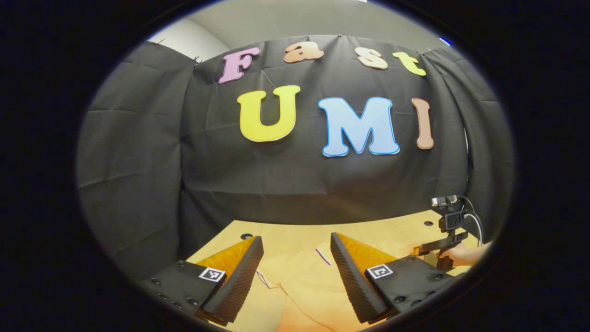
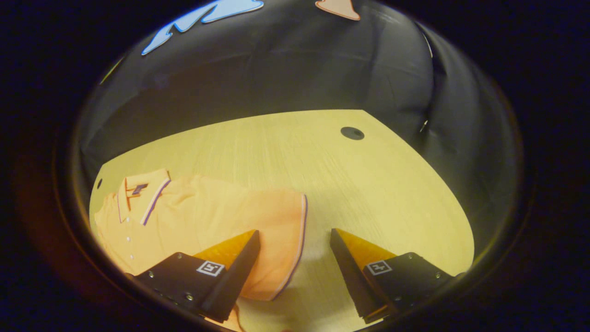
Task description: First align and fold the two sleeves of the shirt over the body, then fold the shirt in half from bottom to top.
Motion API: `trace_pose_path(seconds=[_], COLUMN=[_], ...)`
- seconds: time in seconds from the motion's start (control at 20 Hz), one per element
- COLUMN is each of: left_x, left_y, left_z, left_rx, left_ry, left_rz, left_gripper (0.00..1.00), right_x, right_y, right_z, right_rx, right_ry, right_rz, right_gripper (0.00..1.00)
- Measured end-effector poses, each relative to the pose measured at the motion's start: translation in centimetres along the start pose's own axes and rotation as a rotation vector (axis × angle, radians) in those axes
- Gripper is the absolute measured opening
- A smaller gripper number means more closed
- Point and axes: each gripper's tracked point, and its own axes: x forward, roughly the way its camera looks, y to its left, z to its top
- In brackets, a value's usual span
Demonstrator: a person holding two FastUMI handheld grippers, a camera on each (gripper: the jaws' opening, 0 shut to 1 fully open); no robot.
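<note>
Shirt (image 2: 203, 216) spread flat on the pale wooden table (image 2: 368, 184), orange, collar (image 2: 138, 193) toward the left of the right gripper view, one sleeve (image 2: 281, 221) stretched out toward the middle with a dark-trimmed cuff. Left gripper (image 1: 295, 272) spread wide, holding nothing, poised over the orange cloth (image 1: 299, 286) in the left gripper view, neither finger seen pressing on it. Farther right in that view, a hand (image 1: 463, 253) holding the other gripper near the table's edge. Right gripper (image 2: 295, 263) likewise wide apart and empty, sleeve cuff lying between its fingers, left finger (image 2: 230, 267) over the sleeve, right finger (image 2: 355, 267) over bare wood. Contact with the cloth impossible to judge.
</note>
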Motion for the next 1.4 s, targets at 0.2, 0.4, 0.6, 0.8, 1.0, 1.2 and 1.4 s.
trace_pose_path(seconds=[0.2, 0.4, 0.6, 0.8, 1.0, 1.2, 1.4], left_x=[0.7, 0.4, 0.2, -0.6, -1.2, -1.9, -1.7], left_y=[0.3, 0.2, 0.6, 1.3, 1.6, 2.0, 2.3], left_z=[-0.7, -0.5, -0.6, -1.1, -1.7, -1.8, -2.3], left_rx=[-0.002, -0.009, -0.029, -0.062, -0.106, -0.135, -0.158], left_ry=[0.017, 0.012, 0.007, 0.014, 0.026, 0.021, 0.023], left_rz=[-0.001, -0.007, 0.0, 0.022, 0.039, 0.057, 0.073], left_gripper=[0.96, 0.96, 0.96, 0.96, 0.96, 0.96, 0.97], right_x=[0.3, 0.0, -0.7, -1.2, -4.2, -5.8, -6.3], right_y=[0.5, 1.6, 2.1, 2.5, 4.3, 7.6, 9.8], right_z=[0.2, 0.0, 0.0, 1.3, 3.6, 3.4, 2.4], right_rx=[0.018, 0.015, 0.033, 0.009, -0.075, -0.111, -0.148], right_ry=[0.01, 0.016, 0.017, -0.039, -0.132, -0.141, -0.121], right_rz=[0.006, 0.025, 0.033, 0.053, 0.114, 0.203, 0.251], right_gripper=[0.9, 0.42, 0.0, 0.01, 0.0, 0.0, 0.0])
